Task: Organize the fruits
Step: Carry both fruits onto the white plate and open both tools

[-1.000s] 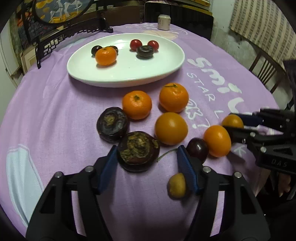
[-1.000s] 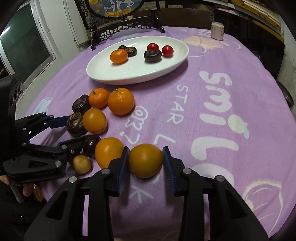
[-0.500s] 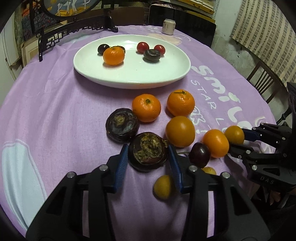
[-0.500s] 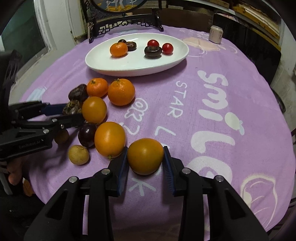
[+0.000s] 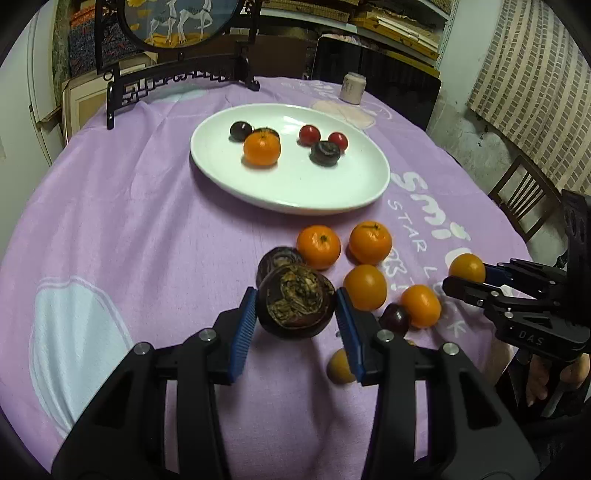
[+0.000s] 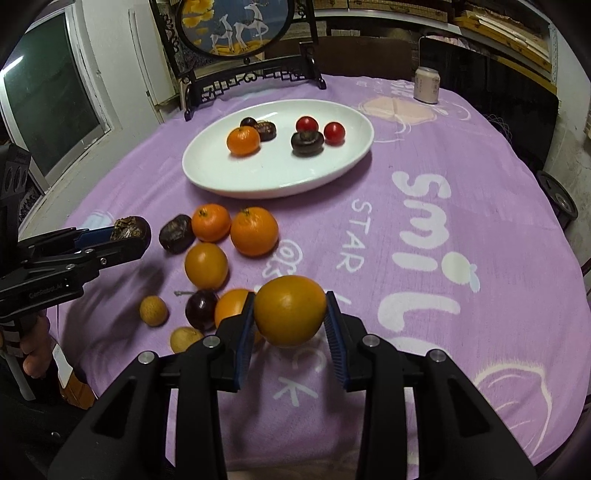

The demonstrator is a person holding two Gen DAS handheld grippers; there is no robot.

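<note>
My left gripper [image 5: 295, 314] is shut on a dark purple mangosteen [image 5: 295, 304] and holds it just above the purple cloth. My right gripper [image 6: 290, 325] is shut on a yellow-orange fruit [image 6: 290, 310], also lifted off the cloth. A white oval plate [image 5: 295, 192] further back holds a tangerine [image 5: 261, 148], two red cherry tomatoes, and a few dark fruits. Between the grippers lie loose tangerines [image 5: 318, 246], a second mangosteen [image 6: 176, 233], a dark plum [image 6: 200, 309] and small yellow fruits [image 6: 153, 311]. In the left wrist view the right gripper [image 5: 469, 277] shows with its fruit at the right.
A black carved stand with a round painted panel [image 6: 236, 26] rises behind the plate. A small white jar [image 6: 426, 84] sits at the far right of the round table. A wooden chair [image 5: 524, 199] stands beyond the table's right edge. A hand [image 6: 35, 350] grips the left tool.
My left gripper closed on the mangosteen and lifted it off the cloth. My right gripper kept its hold on the yellow-orange fruit and raised it a little.
</note>
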